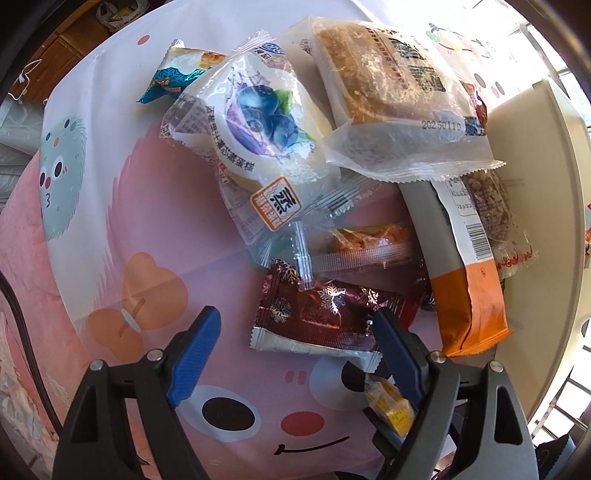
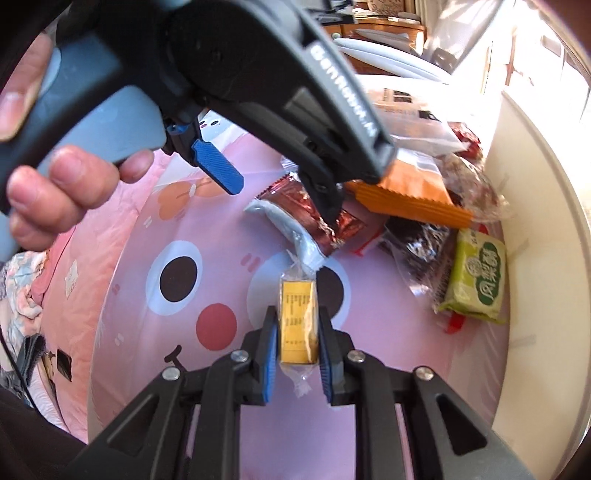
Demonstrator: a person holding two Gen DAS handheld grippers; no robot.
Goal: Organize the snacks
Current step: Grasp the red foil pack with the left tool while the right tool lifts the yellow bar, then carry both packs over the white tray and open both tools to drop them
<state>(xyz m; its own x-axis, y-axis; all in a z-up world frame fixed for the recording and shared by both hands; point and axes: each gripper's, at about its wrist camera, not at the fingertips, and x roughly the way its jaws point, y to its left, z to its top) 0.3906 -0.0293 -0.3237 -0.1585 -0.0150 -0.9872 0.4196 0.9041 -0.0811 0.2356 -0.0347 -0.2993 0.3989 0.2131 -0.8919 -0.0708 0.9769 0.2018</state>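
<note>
My left gripper [image 1: 295,325] is open, its right finger touching a dark red snowflake packet [image 1: 321,314] on the pink cartoon cloth; the packet also shows in the right wrist view [image 2: 314,214]. My right gripper [image 2: 297,317] is shut on a small yellow wrapped candy [image 2: 298,321], which also shows low in the left wrist view [image 1: 391,406]. Behind lie a blueberry cake packet [image 1: 266,125], a clear-wrapped pastry [image 1: 384,77], an orange-ended packet [image 1: 465,280] and a blue packet [image 1: 173,77]. The left gripper's blue finger [image 2: 218,170] hangs over the cloth in the right view.
A green snack packet [image 2: 476,277] lies beside the white container wall [image 2: 535,221] on the right. A clear packet with orange filling [image 1: 369,240] sits in the pile. A hand [image 2: 55,192] grips the left tool's handle. Wooden furniture [image 2: 380,33] stands beyond the table.
</note>
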